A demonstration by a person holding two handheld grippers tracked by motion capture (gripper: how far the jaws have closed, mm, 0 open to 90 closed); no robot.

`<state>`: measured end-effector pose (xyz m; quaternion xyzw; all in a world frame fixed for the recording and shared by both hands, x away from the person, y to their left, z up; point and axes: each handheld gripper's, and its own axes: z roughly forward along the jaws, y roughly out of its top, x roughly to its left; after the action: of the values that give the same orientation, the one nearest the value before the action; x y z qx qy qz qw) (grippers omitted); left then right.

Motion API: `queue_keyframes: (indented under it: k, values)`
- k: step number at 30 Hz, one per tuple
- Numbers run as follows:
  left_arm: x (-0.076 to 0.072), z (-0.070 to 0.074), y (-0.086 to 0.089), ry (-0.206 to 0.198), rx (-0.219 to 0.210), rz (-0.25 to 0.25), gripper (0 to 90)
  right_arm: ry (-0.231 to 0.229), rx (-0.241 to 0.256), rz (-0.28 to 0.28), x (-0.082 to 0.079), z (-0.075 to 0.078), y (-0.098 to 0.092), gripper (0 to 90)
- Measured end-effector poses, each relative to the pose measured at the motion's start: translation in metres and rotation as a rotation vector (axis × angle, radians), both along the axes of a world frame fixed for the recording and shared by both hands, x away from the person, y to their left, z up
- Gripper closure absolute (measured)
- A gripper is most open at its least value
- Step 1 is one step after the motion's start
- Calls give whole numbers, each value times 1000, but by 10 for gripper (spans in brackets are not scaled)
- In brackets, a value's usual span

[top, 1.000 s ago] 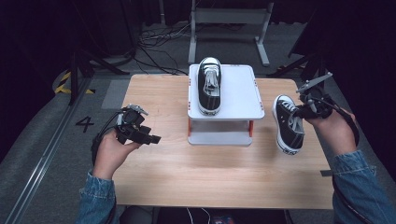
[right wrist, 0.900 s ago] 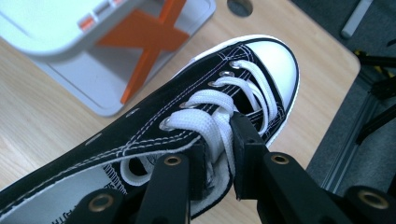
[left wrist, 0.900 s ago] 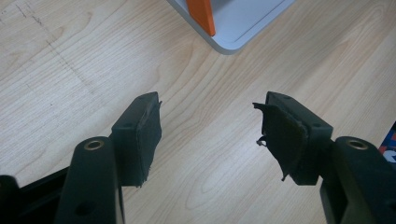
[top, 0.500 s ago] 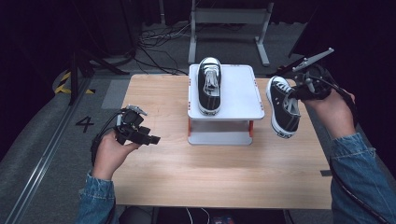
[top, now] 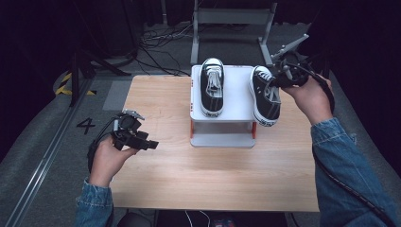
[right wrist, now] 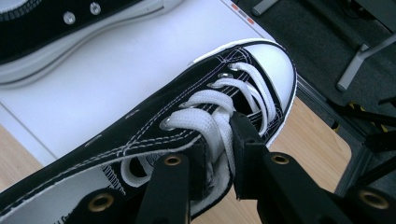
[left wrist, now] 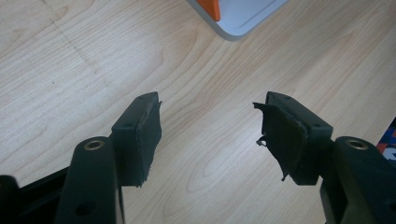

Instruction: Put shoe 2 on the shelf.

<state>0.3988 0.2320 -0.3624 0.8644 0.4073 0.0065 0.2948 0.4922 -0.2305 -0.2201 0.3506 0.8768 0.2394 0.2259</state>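
- A person stands at a wooden counter [top: 222, 175] with a gripper in each hand; a white stand [top: 236, 97] with orange supports sits at the counter's far middle, and serves here as the landmark.
- One black sneaker with white laces, the first shoe [top: 212, 86], lies flat on the left half of the stand's top, toe pointing away from the person.
- The right gripper [top: 276, 81] holds the second shoe [top: 265, 97] over the right half of the stand, with the shoe's right side reaching past the stand's right edge.
- In the right gripper view, the jaws are clenched on the second shoe [right wrist: 196, 135] at its laces and tongue, one jaw inside the opening and one outside. The white toe cap sticks out past the stand's corner.
- Whether the sole touches the stand's top cannot be told; the shoe looks slightly tilted.
- The left gripper [top: 142, 142] rests low over the counter, well to the left of the stand and nearer the person. Its jaws are spread apart with nothing between them, and bare wood shows in the gap.
- Step in hand, as a judgement: setting the second shoe on the stand beside the first.
- The next move likely calls for shifting the shoe slightly left so it sits fully on the stand, parallel to the first, lowering it flat, then letting go.
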Motion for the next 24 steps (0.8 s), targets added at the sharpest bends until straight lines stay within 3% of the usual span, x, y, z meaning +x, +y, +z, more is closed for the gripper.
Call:
queue_keyframes:
  k: [9, 14, 24]
  values:
    - [-9, -2, 11, 9, -6, 27, 382, 4, -17, 29, 18, -8, 34, 787]
    - [-10, -3, 17, 7, -6, 35, 382, -20, -24, 49, 28, -12, 50, 787]
    - [-6, -5, 13, 14, -8, 23, 382, -37, -60, 41, 40, -22, 77, 786]
